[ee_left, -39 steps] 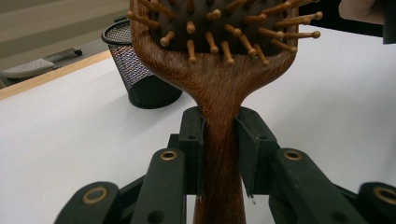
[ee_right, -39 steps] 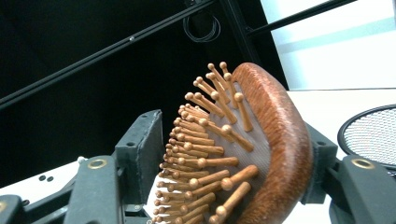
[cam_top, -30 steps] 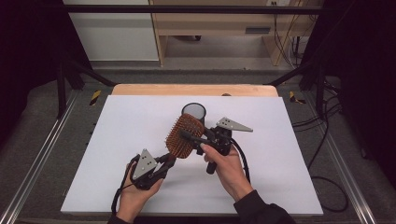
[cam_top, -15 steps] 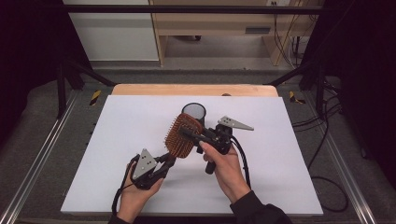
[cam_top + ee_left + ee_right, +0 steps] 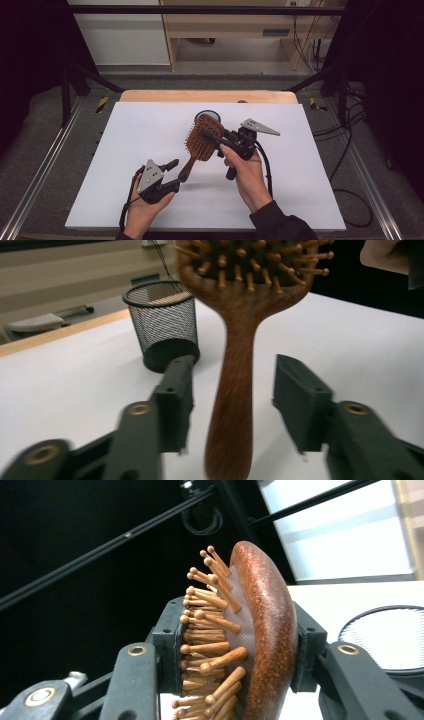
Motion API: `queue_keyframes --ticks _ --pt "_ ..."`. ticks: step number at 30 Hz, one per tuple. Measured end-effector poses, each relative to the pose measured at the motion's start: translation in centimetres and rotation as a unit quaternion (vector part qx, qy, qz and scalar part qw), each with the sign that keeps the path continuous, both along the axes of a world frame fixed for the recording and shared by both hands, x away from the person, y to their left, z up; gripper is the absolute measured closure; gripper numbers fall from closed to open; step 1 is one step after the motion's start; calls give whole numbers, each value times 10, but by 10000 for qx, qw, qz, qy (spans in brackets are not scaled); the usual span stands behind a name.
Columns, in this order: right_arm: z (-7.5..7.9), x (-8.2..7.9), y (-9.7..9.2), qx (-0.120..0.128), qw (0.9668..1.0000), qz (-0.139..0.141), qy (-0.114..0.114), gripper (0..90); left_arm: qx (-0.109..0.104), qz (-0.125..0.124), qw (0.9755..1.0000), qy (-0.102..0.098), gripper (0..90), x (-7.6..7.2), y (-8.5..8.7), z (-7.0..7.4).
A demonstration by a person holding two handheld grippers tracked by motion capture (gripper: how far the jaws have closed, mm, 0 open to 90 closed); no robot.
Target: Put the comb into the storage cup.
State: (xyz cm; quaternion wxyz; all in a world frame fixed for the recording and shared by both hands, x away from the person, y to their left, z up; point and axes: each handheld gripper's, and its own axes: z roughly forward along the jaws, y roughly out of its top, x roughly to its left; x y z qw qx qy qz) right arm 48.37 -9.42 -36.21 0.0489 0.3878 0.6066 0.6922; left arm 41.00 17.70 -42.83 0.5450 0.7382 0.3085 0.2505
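White table, hairbrush handle toward person

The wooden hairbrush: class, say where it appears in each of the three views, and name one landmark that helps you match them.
High view: the hairbrush is at table centre, head in the right gripper, handle slanting down-left.
Left gripper view: its handle stands between the open jaws, apart from both; the head is at the top edge.
Right gripper view: its head is seen edge-on, clamped between the jaws.
Shared landmark: the black mesh cup, close behind the brush.
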Motion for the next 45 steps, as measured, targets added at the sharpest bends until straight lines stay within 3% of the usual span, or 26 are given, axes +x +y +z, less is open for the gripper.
queue_keyframes --ticks 7,12,17,24,27,45 --pt "4 5 -22 -47 9996 -275 -4 521 -238 379 9990 89 248 1 19 2" --pt "6 9 -34 -84 9992 -399 22 520 -310 762 9966 102 124 -2 42 3" --pt "5 14 -42 -31 9989 -466 35 519 -373 1129 9929 42 85 -3 72 3" --pt "5 15 -46 -102 9985 -540 66 518 -475 1655 9850 -102 60 -5 103 -1" --pt "5 16 -48 -126 9983 -564 61 518 -583 1740 9830 -15 60 -1 106 -4" --pt "10 24 -55 -79 9974 -704 95 516 -550 1765 9827 -70 54 -1 107 -6"
